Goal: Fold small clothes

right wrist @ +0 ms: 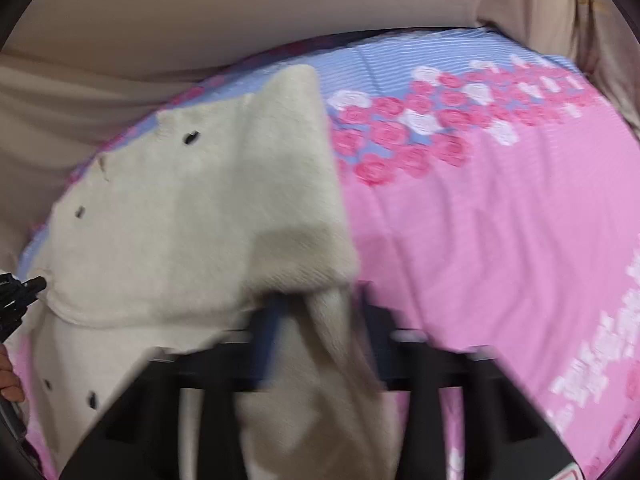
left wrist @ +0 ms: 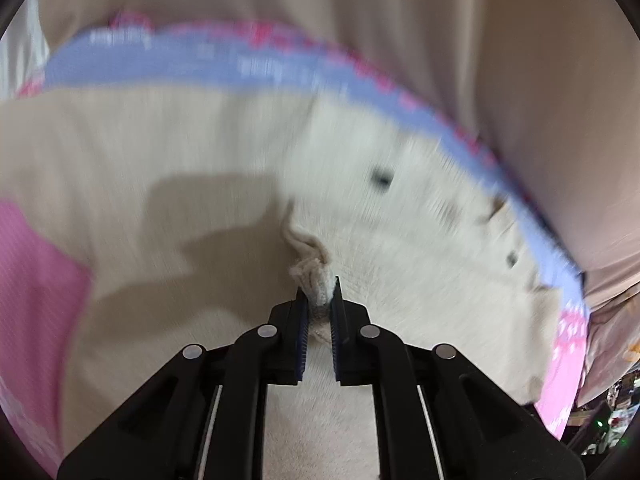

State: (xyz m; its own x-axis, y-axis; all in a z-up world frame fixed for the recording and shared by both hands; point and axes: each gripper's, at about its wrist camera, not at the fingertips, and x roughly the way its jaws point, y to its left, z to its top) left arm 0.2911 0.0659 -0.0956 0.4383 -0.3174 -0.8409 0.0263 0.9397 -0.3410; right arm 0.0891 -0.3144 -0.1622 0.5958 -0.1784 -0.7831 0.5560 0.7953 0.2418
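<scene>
A cream knitted garment (left wrist: 224,168) with small dark buttons lies on a pink and blue flowered sheet (left wrist: 36,264). My left gripper (left wrist: 319,300) is shut on a bunched fold of the garment. In the right wrist view the garment (right wrist: 192,208) is lifted and draped over my right gripper (right wrist: 316,312), which is shut on a fold of it; the view is blurred. The left gripper's tip (right wrist: 30,286) shows at the garment's left edge there.
The sheet (right wrist: 500,220) covers a surface with rose prints at the far side. Beige cloth (right wrist: 200,12) hangs behind it. Clutter (left wrist: 612,412) shows at the far right in the left wrist view. A hand (right wrist: 8,376) is at the left edge.
</scene>
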